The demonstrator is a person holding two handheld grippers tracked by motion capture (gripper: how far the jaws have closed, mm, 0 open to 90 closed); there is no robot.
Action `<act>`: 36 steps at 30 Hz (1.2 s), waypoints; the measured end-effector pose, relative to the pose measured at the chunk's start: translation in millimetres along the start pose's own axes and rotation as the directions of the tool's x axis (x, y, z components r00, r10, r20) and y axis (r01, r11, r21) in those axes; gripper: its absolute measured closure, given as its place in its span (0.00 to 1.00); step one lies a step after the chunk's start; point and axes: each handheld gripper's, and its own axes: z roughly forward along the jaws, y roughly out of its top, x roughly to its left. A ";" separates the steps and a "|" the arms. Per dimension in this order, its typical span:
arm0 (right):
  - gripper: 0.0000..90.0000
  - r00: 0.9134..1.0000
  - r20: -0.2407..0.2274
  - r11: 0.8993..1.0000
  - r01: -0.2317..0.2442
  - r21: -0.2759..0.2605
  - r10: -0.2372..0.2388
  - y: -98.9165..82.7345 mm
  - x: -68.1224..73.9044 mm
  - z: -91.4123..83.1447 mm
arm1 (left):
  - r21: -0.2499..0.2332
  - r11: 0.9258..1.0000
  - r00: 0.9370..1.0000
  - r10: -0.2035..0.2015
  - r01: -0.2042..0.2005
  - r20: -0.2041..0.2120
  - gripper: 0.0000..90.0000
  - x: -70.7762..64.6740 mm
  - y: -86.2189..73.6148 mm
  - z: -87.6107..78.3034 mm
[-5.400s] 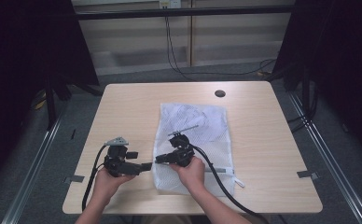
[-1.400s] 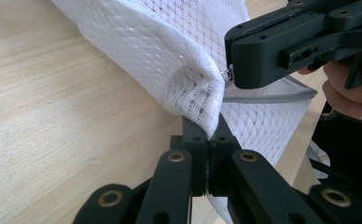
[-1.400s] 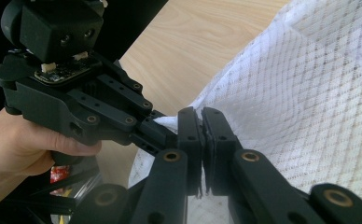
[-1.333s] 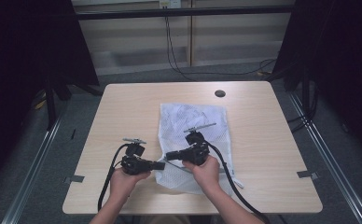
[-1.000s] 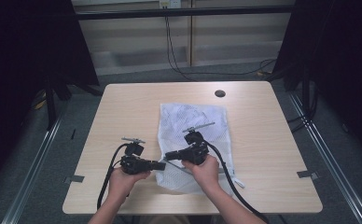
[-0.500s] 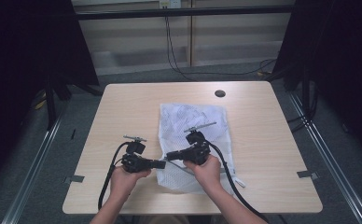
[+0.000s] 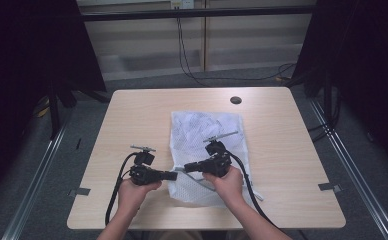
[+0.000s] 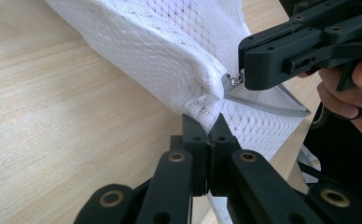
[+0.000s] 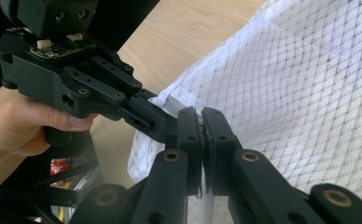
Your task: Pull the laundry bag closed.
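A white mesh bag (image 7: 207, 131) lies flat in the middle of the wooden table (image 7: 132, 115), its grey zipper (image 8: 263, 101) running along the near-left part. My left gripper (image 7: 174, 175) is shut on the mesh at the bag's edge, just below the zipper's end (image 8: 209, 127). My right gripper (image 7: 186, 167) comes in from the opposite side and is shut on the small metal zipper pull (image 8: 235, 78). In the right gripper view its jaws (image 9: 201, 113) are pressed together against the bag's edge (image 9: 286, 93), with the left gripper (image 9: 163, 122) tip to tip beside them. The fabric is lifted slightly between the two.
A dark round hole (image 7: 236, 100) sits near the table's far edge. The right gripper's cable (image 7: 247, 186) trails over the bag's near right corner. The left gripper's cable (image 7: 116, 187) loops towards the front edge. Cables (image 7: 182, 50) hang behind the table.
Compared with about five seconds ago, both hands sit farther right along the bag's near part. Over the last second nothing has visibly shifted.
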 end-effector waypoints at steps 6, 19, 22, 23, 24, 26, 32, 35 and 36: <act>0.97 1.000 0.010 1.000 -0.006 -0.001 0.006 -3.4 -5.9 -5.8 | -0.011 1.000 1.000 -0.010 0.010 -0.006 0.99 1.3 -1.1 -2.9; 0.97 1.000 -0.005 1.000 -0.011 -0.017 0.011 -10.3 -11.0 -15.9 | -0.016 1.000 1.000 -0.019 0.019 0.010 0.99 0.6 -3.7 -4.9; 0.97 1.000 -0.008 1.000 -0.009 -0.018 0.009 -11.4 -11.9 -17.4 | -0.014 1.000 1.000 -0.013 0.013 0.009 0.99 0.5 -3.6 -3.7; 0.97 1.000 -0.011 1.000 -0.008 -0.024 0.008 -12.0 -13.2 -18.0 | -0.016 1.000 1.000 -0.016 0.016 0.007 0.99 0.5 -3.7 -3.3; 0.97 1.000 -0.009 1.000 -0.013 -0.026 0.013 -12.6 -14.1 -19.2 | -0.016 1.000 1.000 -0.014 0.014 0.000 0.99 0.4 -3.6 -3.0; 0.97 1.000 -0.011 0.999 -0.019 -0.032 0.018 -14.1 -17.6 -21.4 | -0.011 1.000 1.000 -0.016 0.016 0.014 0.99 0.8 -3.4 -2.5; 0.97 1.000 -0.007 1.000 -0.016 -0.023 0.015 -15.9 -19.6 -24.7 | -0.009 1.000 1.000 -0.012 0.013 0.014 0.99 -0.8 -3.1 0.7; 0.97 1.000 -0.007 1.000 -0.017 -0.021 0.016 -16.4 -20.1 -25.3 | -0.002 1.000 1.000 -0.006 0.006 0.014 0.99 0.4 -3.1 1.8; 0.97 1.000 -0.007 1.000 -0.012 -0.020 0.012 -16.6 -20.5 -25.2 | -0.005 1.000 1.000 -0.011 0.011 0.017 0.99 0.4 -3.3 2.4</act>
